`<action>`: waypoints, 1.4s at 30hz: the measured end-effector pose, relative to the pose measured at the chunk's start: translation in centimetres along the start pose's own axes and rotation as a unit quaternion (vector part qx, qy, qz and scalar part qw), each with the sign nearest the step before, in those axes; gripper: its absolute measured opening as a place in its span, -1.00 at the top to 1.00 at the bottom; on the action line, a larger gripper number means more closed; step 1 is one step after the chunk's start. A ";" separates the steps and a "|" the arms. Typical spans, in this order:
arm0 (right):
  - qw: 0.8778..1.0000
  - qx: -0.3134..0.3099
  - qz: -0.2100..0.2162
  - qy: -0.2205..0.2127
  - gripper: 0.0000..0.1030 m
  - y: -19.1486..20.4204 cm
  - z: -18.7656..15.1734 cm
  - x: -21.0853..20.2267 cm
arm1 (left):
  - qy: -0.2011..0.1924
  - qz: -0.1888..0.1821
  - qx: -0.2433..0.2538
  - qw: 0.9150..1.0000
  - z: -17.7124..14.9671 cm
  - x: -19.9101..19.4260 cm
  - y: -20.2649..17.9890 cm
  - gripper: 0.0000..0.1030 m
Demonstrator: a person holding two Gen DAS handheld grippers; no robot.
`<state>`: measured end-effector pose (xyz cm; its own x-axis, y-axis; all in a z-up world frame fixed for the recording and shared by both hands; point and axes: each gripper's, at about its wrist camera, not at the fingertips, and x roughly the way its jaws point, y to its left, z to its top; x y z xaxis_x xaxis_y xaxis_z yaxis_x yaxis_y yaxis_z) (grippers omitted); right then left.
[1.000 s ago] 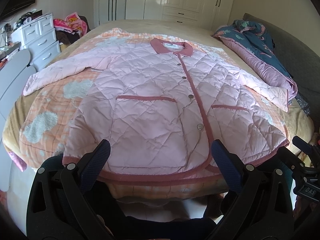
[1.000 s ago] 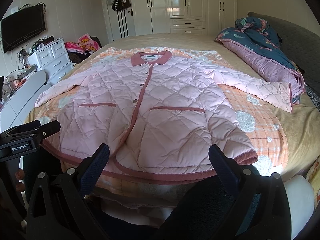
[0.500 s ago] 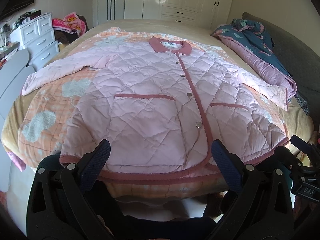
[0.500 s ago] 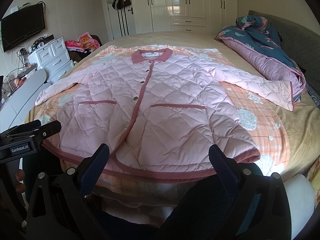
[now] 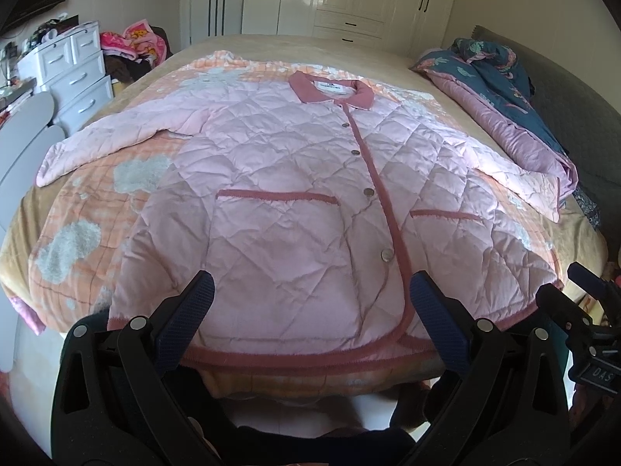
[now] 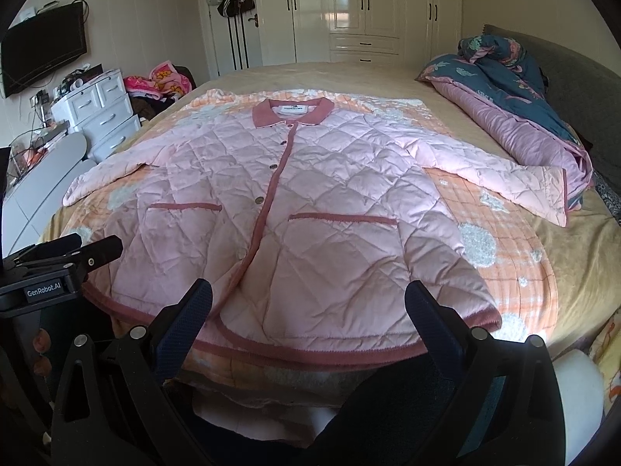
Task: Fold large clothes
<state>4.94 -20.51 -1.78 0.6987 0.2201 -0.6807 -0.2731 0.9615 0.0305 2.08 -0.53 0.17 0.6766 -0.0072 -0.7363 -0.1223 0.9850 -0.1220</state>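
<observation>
Jacket: pink quilted jacket (image 5: 295, 202) lies flat, buttoned, on the bed (image 6: 574, 272), hem at its near edge.
Left gripper (image 5: 310, 310): spread wide, empty, over the hem.
Right gripper (image 6: 308, 310): likewise.
Risk: slick padding may slip; hem could slide off the bed.

Pale pink diamond-quilted jacket (image 5: 295, 209) had dusty-rose collar, placket, pocket and hem trim. Orange plaid blanket with grey-white fluffy patches (image 5: 89, 209) lay beneath; teal floral quilt with mauve lining (image 6: 516, 89), upper right.

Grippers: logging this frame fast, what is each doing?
Left gripper: open, holding nothing, at the pink jacket hem.
Right gripper: open, empty.
</observation>
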 end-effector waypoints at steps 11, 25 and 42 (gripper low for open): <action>1.000 -0.011 0.006 -0.001 -0.92 0.8 4.2 2.1 | -0.003 0.001 -0.016 1.000 3.4 1.7 0.7 -0.84; 1.000 0.003 0.020 -0.019 -0.92 0.4 10.9 4.7 | -0.013 -0.002 -0.040 0.999 8.7 3.0 2.0 -0.84; 0.997 0.043 0.030 -0.049 -0.92 -1.7 19.5 9.2 | -0.022 0.008 -0.066 0.998 15.5 6.3 2.0 -0.84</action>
<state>24.68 -16.93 6.19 0.7454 0.2883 -0.6010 -0.2608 0.9559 0.1351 17.37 4.06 5.64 0.7048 0.0189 -0.7092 -0.2255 0.9538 -0.1987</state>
